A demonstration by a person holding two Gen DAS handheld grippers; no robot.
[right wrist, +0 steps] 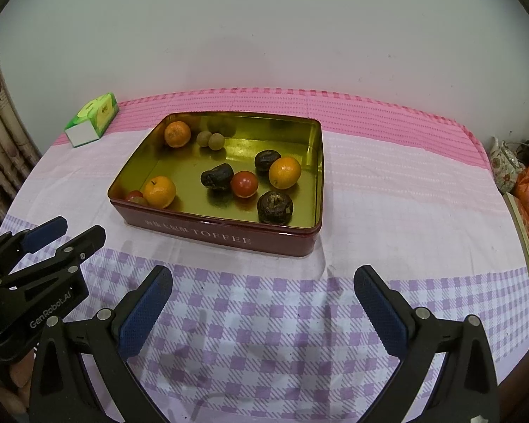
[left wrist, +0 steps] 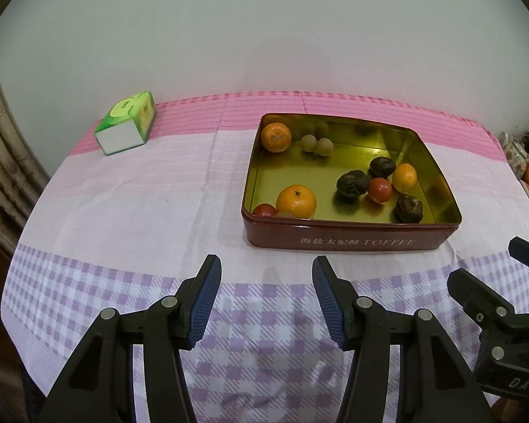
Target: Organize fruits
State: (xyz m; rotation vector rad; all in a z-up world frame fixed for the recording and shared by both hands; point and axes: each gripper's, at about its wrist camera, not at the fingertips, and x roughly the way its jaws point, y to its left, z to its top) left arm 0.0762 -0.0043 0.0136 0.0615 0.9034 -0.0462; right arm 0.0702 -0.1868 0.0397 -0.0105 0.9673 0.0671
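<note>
A red tin (right wrist: 229,238) lettered "TOFFEE" is shown on the checked tablecloth (right wrist: 388,190). Inside are counted three oranges (right wrist: 285,172), three dark wrinkled fruits (right wrist: 275,207), two red fruits (right wrist: 244,184) and two small tan fruits (right wrist: 216,140). Before the tin, the left gripper (left wrist: 266,299) and right gripper (right wrist: 262,312) are held apart, empty.

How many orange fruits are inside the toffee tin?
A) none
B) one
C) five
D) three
D: three orange citrus fruits lie in the toffee tin: one in the far left corner, one by the near left wall and one towards the right wall. The other fruits are dark, red or greenish-brown.
</note>
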